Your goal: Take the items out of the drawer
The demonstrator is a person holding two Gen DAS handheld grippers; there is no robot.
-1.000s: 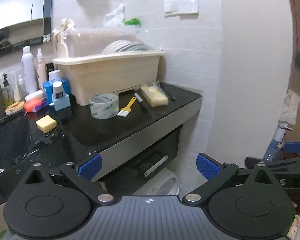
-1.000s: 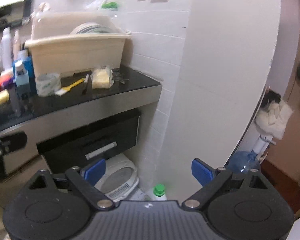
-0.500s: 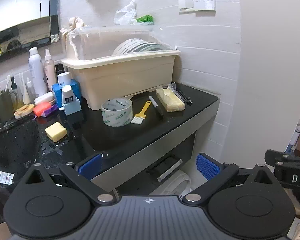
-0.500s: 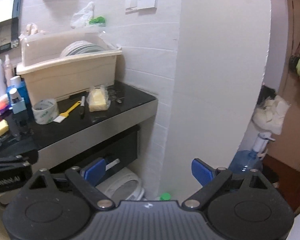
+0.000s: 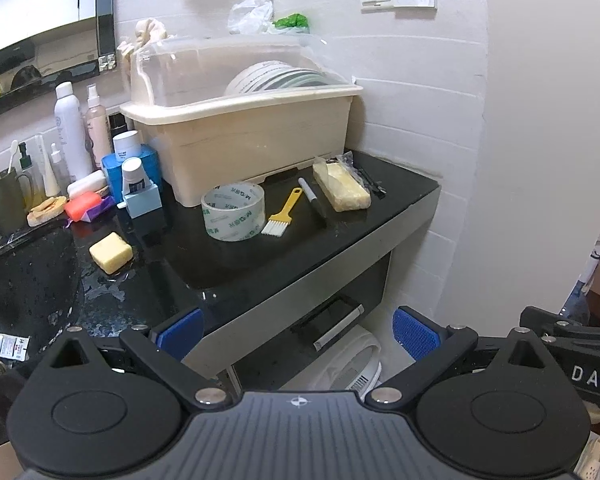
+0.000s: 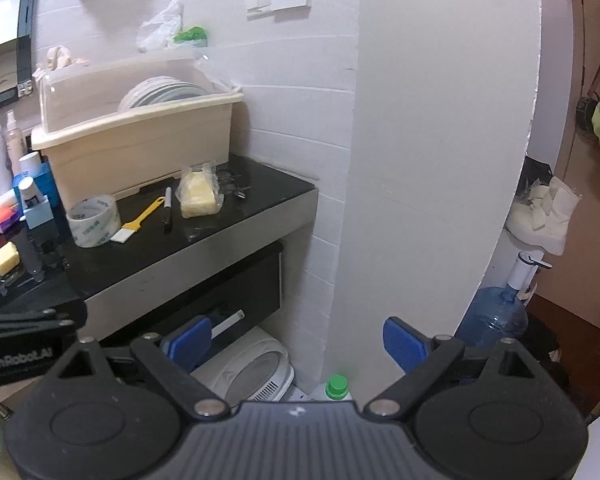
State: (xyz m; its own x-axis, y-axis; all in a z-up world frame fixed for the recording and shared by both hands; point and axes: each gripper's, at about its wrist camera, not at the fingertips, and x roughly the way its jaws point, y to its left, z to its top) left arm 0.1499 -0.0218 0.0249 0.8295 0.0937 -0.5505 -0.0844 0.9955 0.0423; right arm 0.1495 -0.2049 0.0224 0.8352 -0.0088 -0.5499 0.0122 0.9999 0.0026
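Room: a white-tiled corner with a black countertop [image 5: 259, 256] fixed to the wall, a grey band along its front edge, and a white pillar to the right of it.
Left gripper [image 5: 295, 328]: held in front of the counter edge, its jaws spread wide with nothing between the blue pads [image 5: 414, 330].
Right gripper [image 6: 297, 340]: held further right and lower, facing the foot of the pillar – jaws equally wide apart, empty.
Each other: the right gripper's arm shows at the right edge of the left wrist view, the left gripper's at the left edge of the right wrist view.
Drawer [image 5: 332, 320]: black, with a silver bar handle [image 6: 227, 322], under the counter – just above and behind the left gripper's open gap, and up-left of the right gripper, beside its left pad. The front appears closed; neither gripper touches it.
Below the drawer: a white rounded appliance [image 6: 255, 372] on the floor, and a green-capped bottle [image 6: 337, 386] near the pillar foot.
On the counter: a roll of clear tape [image 5: 233, 211], a yellow-handled brush [image 5: 281, 213] just beside it, a black marker [image 5: 312, 197], then a wrapped yellow block [image 5: 342, 188].
Behind these: a beige dish box [image 5: 243, 136] with plates under a clear lid.
Further left: bottles, a blue box, and a yellow soap bar [image 5: 111, 253] on the wet counter.
Far right: a blue water jug [image 6: 494, 318] with a pump.
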